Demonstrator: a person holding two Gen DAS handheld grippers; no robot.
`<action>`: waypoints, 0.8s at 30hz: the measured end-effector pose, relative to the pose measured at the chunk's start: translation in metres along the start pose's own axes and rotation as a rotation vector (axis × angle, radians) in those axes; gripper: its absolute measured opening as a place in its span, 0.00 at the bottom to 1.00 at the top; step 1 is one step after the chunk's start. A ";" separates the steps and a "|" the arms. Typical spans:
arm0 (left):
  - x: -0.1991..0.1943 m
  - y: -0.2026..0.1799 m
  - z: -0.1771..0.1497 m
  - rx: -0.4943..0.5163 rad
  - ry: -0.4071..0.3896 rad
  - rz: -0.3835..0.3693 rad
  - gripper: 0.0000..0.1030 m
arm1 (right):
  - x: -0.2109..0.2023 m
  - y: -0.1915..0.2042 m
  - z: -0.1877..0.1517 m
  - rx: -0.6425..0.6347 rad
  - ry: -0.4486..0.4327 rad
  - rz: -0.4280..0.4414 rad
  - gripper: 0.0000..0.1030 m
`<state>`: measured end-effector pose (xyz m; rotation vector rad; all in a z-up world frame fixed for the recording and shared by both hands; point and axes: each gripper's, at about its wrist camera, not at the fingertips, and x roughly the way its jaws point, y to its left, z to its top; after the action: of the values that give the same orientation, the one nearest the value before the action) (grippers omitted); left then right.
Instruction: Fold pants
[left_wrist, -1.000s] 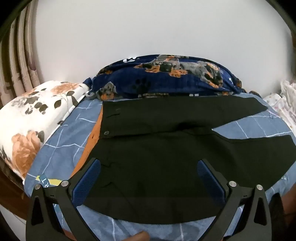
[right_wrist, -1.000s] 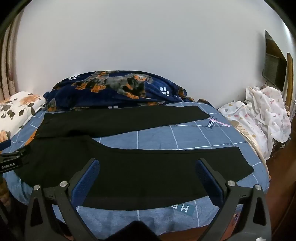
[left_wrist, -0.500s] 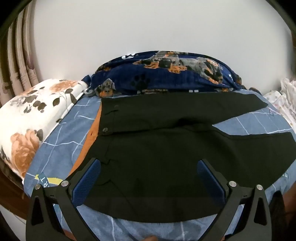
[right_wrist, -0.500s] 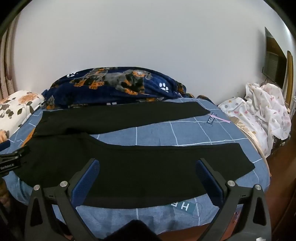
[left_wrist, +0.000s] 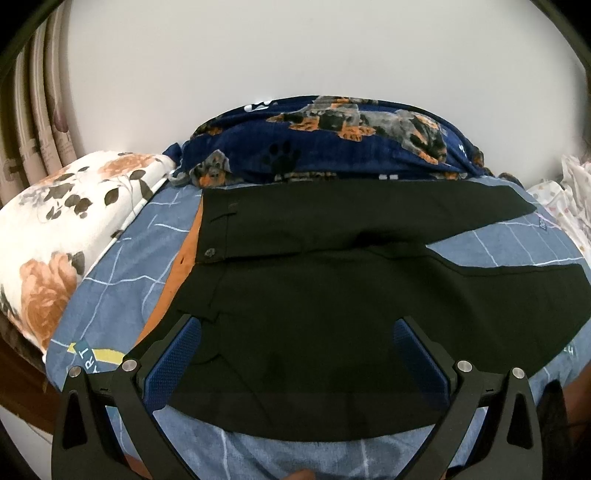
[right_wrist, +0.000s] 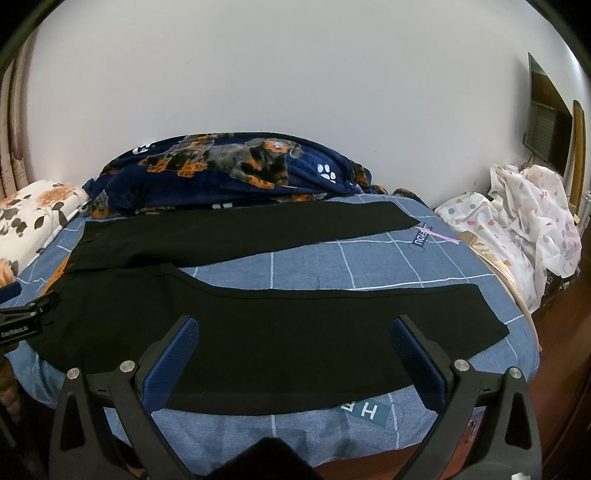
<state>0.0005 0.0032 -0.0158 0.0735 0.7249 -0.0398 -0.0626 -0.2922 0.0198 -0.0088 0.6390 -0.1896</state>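
I'm seeing one pair of black pants lying flat on the bed, waistband left, two legs running right, both my left gripper and right gripper hovering spread apart, gripping nothing.

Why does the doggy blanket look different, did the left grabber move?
Yes. The left gripper crept forward and tipped down: the dog blanket sits lower against the wall and looks bigger.

A blue grid-patterned bedsheet is seen spread across the bed, and a navy blanket printed with dogs and paw marks is heaped along its far edge against the white wall. A floral pillow is propped at the far left corner beside striped curtains, while a crumpled white spotted cloth is piled off the right edge below a dark wall-mounted screen.
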 end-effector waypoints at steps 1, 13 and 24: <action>0.001 0.001 -0.001 -0.001 0.002 -0.001 1.00 | 0.001 0.000 0.000 0.002 0.003 0.000 1.00; 0.006 0.004 0.001 -0.007 0.029 0.004 1.00 | 0.008 -0.003 -0.004 0.006 0.027 -0.002 1.00; 0.004 0.003 0.000 0.009 0.003 -0.010 1.00 | 0.010 -0.004 -0.006 0.007 0.033 0.000 1.00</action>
<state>0.0035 0.0059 -0.0186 0.0785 0.7285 -0.0528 -0.0584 -0.2975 0.0093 0.0013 0.6712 -0.1922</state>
